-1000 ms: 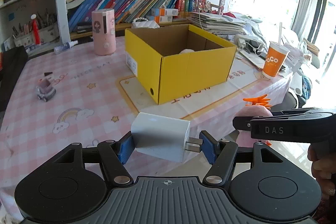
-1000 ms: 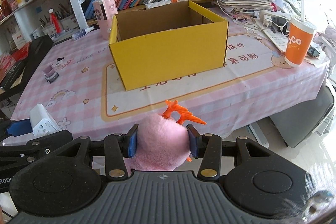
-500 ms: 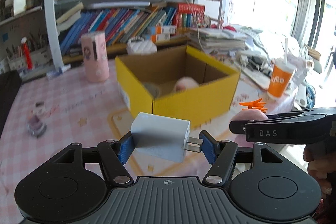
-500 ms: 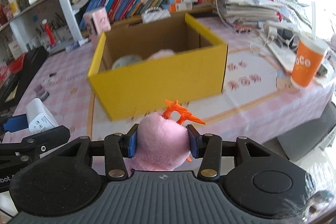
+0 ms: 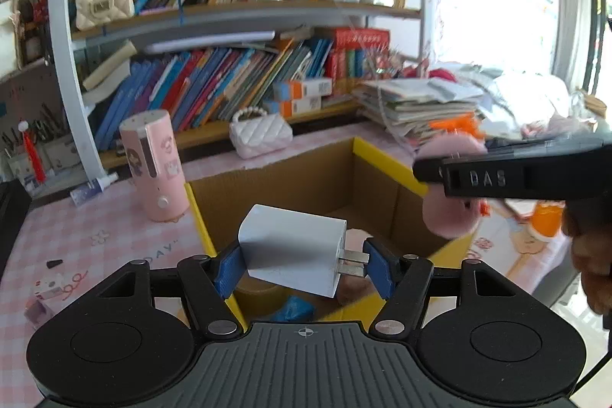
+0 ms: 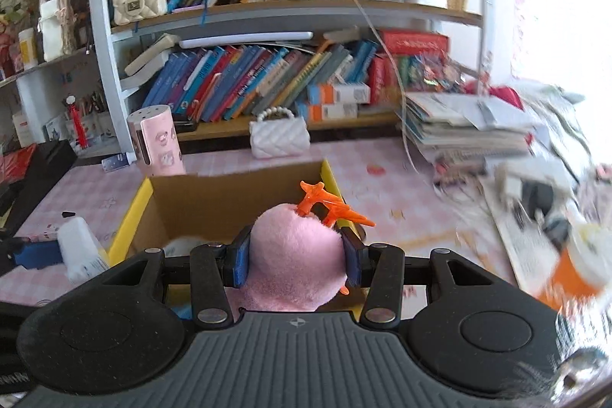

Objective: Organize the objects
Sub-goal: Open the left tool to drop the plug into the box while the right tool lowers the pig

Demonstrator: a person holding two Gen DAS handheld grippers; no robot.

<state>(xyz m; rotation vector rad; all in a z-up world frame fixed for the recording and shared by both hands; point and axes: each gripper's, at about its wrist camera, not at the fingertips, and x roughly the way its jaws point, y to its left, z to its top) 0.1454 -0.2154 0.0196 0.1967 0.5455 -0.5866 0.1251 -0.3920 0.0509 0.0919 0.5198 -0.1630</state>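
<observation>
Both tongs now hang over the open yellow cardboard box point(image 5: 386, 163), which a second ago lay well ahead of them across the pink checked tabletop point(image 5: 76, 228). The left tongs point(image 5: 302, 264) grip a white plastic wall charger point(image 5: 290, 247) by its body and prongs; the right tongs point(image 6: 296, 259) squeeze a pink plush ball with orange plastic spikes point(image 6: 294, 255). With the box directly beneath and items already inside, both loads look ready to release.
</observation>
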